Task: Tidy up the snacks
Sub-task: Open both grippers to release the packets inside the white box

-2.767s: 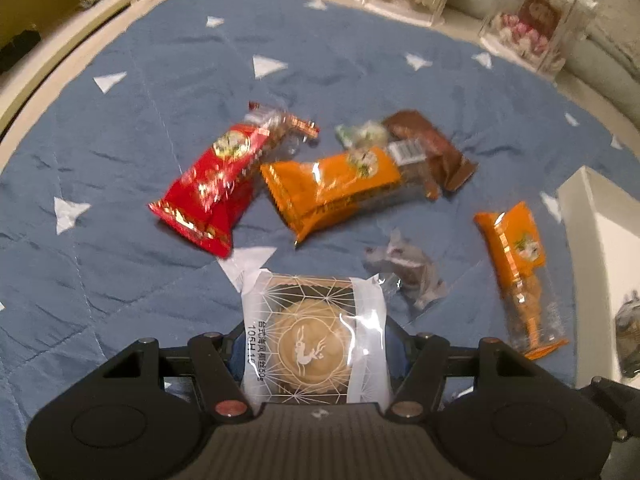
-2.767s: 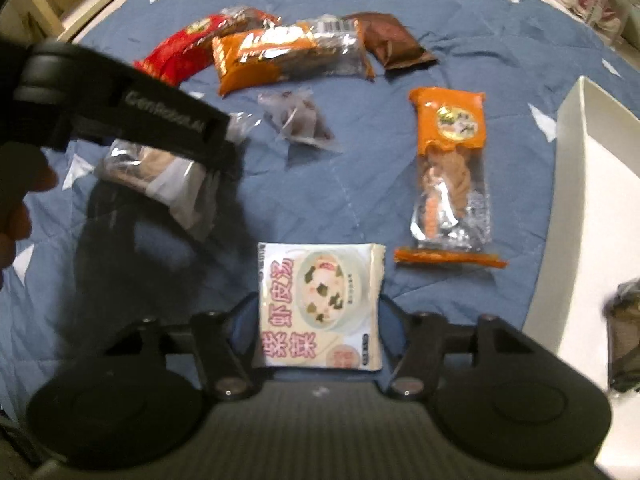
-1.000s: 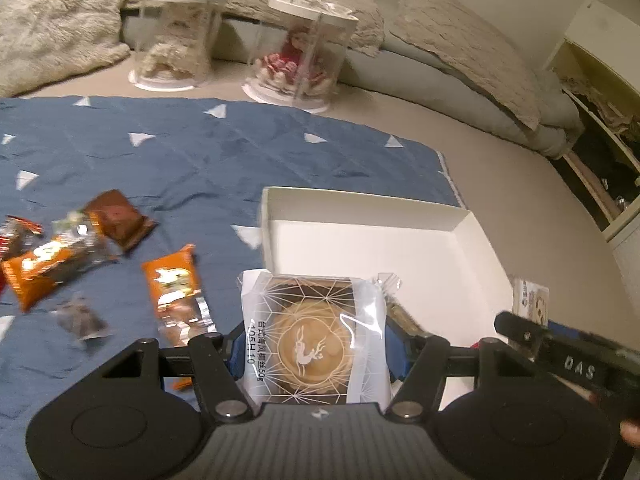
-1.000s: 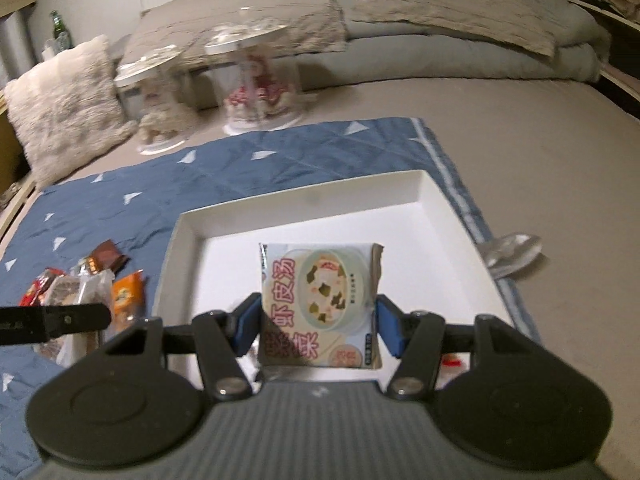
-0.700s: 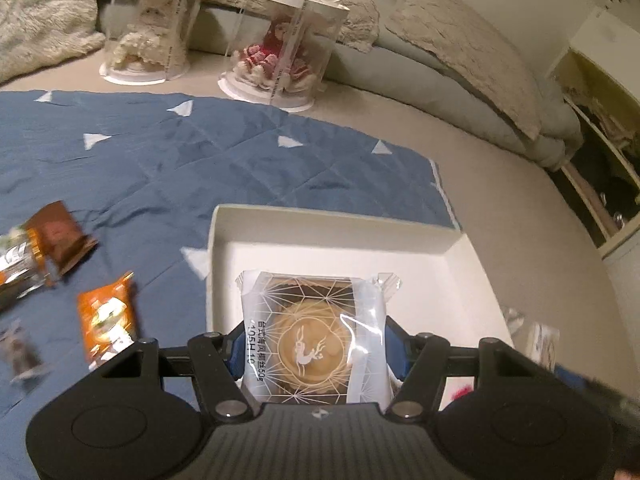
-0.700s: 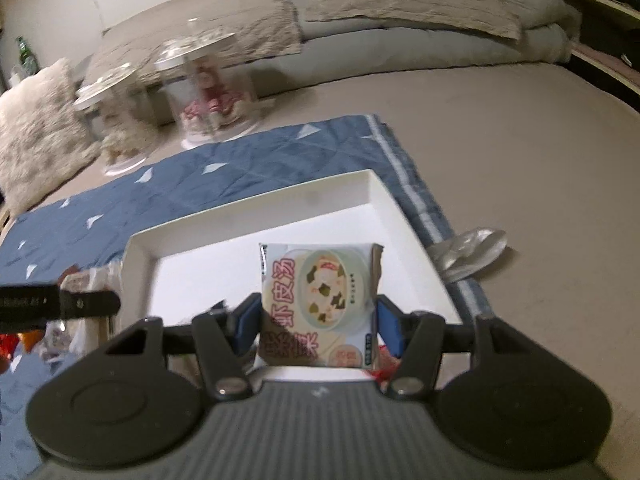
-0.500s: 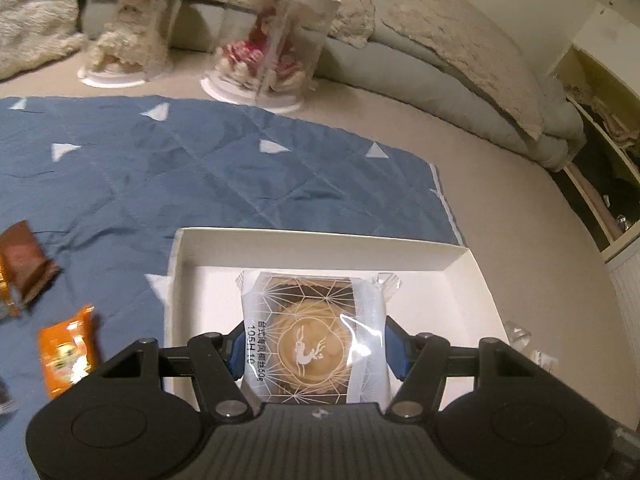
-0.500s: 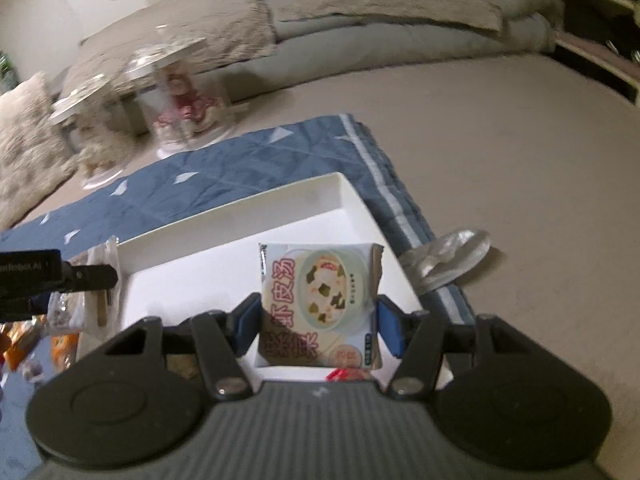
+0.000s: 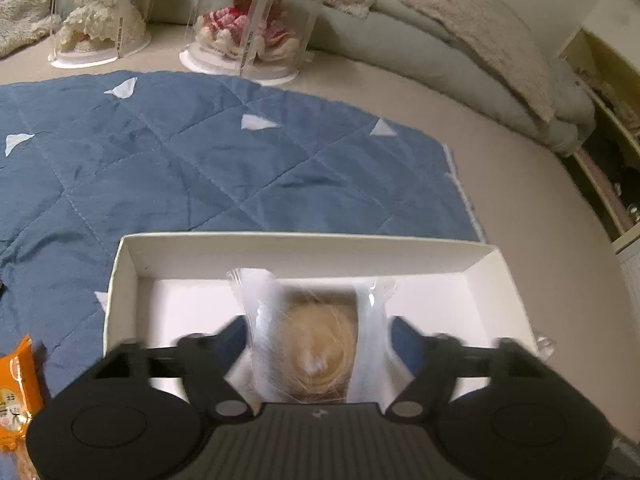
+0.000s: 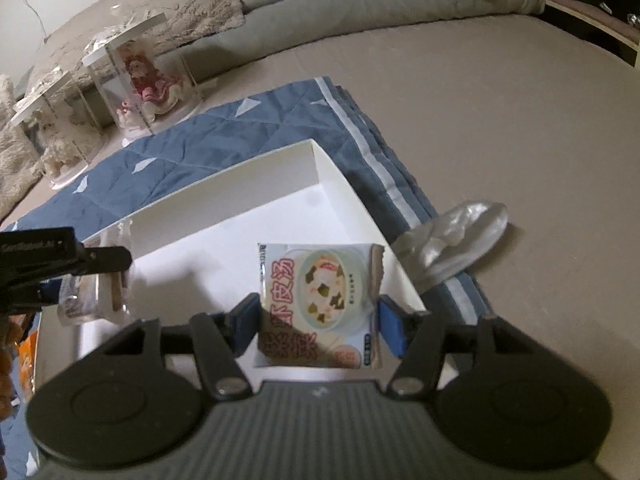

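A white open box (image 9: 304,240) lies on the blue mat under both grippers. In the left wrist view my left gripper (image 9: 318,328) hangs over the box with its jaws opening. A clear-wrapped round pastry packet (image 9: 316,344), blurred, sits loose between them, tipping down into the box. In the right wrist view my right gripper (image 10: 318,320) is over the box's (image 10: 224,200) right end, its jaws also opening. The pale soup packet (image 10: 320,304) lies between the blue pads, a slim gap on its right side. My left gripper (image 10: 60,256) shows at the left edge above the pastry packet (image 10: 96,300).
The blue quilted mat (image 9: 200,168) spreads behind and left of the box. An orange snack packet (image 9: 16,392) lies at its left. Two clear display cases (image 9: 248,24) stand at the back. A crumpled clear wrapper (image 10: 456,240) lies right of the box, bedding beyond.
Both grippers have come in lower over the white box. Their jaws have spread, and the pastry packet and the soup packet are no longer pinched; the pastry packet is dropping.
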{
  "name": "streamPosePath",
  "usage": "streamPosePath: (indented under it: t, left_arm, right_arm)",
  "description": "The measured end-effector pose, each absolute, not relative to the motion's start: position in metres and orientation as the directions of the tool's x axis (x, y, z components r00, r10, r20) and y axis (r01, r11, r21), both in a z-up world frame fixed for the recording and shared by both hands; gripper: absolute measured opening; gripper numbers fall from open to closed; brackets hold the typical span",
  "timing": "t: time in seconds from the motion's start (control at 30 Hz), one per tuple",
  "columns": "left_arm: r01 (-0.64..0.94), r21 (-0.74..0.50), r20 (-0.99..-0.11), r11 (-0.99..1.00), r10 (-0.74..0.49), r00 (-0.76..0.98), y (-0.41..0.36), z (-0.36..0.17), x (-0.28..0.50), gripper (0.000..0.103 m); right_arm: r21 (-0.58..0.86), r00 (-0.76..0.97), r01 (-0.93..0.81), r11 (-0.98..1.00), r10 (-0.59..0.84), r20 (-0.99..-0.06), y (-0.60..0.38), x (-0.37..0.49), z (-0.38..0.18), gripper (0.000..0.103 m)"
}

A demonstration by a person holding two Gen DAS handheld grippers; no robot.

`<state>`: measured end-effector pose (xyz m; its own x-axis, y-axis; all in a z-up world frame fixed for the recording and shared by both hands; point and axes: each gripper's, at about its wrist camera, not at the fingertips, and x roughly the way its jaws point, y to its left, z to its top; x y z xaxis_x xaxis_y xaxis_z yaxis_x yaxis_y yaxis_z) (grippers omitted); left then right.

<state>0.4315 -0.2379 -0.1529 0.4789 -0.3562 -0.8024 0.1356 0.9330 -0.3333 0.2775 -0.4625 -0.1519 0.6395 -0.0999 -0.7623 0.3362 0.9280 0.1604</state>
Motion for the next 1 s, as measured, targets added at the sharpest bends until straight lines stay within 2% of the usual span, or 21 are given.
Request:
streamPosePath:
  t: [0.03,0.1,0.23,0.5,1.0]
  left_arm:
    - [0.143,-0.325,-0.807,0.935,-0.353,0.474,-0.238,-0.153,0.431,0.090]
    - [0.176,-0.309,-0.812,0.934,-0.356,0.463,-0.239,-0.152,0.429,0.091]
    - [0.218,-0.260,-0.822,0.941,-0.334,0.462,-0.238,-0.146,0.419,0.096]
    - [0.232,-0.234,-0.823,0.944,-0.320,0.470,-0.235,-0.128,0.396,0.098]
    - [0.272,-0.197,-0.817,0.942,-0.311,0.486,-0.224,-0.103,0.342,0.103]
  right_arm:
    - [0.152,0.646,0.348,0.925,-0.120,-0.754,-0.461,0.278,-0.152,0.084]
    - [0.162,0.636,0.359,0.919,-0.114,-0.764,-0.461,0.281,-0.153,0.089]
    - [0.136,0.620,0.352,0.926,-0.121,-0.775,-0.456,0.283,-0.151,0.089]
    - [0.149,0.609,0.330,0.932,-0.090,-0.788,-0.451,0.265,-0.133,0.089]
    - [0.138,0.631,0.323,0.936,-0.104,-0.769,-0.447,0.219,-0.101,0.100]
